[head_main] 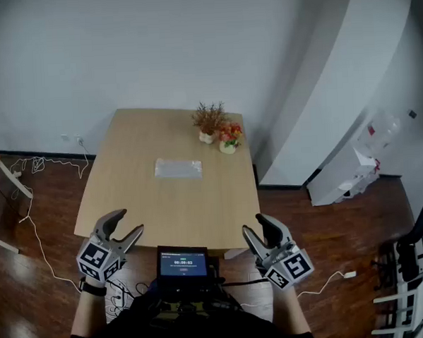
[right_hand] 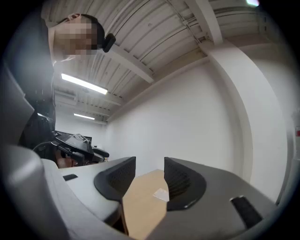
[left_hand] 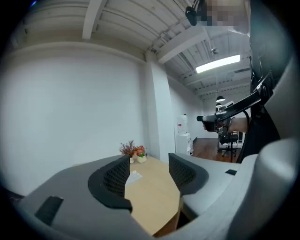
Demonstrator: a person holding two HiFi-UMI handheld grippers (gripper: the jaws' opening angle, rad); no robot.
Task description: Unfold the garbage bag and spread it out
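The garbage bag (head_main: 177,168) lies folded into a small, flat, pale rectangle in the middle of the wooden table (head_main: 128,197). Both grippers hover at the table's near edge, well short of the bag. My left gripper (head_main: 126,225) is open and empty at the near left corner. My right gripper (head_main: 257,227) is open and empty at the near right corner. In the left gripper view the bag (left_hand: 135,176) shows small between the open jaws of the left gripper (left_hand: 149,171). In the right gripper view the bag (right_hand: 161,193) lies far off, seen past the right gripper (right_hand: 150,176).
Two small flower pots (head_main: 209,122) (head_main: 230,137) stand at the table's far right, behind the bag. A small screen (head_main: 182,264) sits in front of the person's chest. Cables (head_main: 38,164) trail over the floor at left. White equipment (head_main: 353,171) and a black chair (head_main: 421,249) stand at right.
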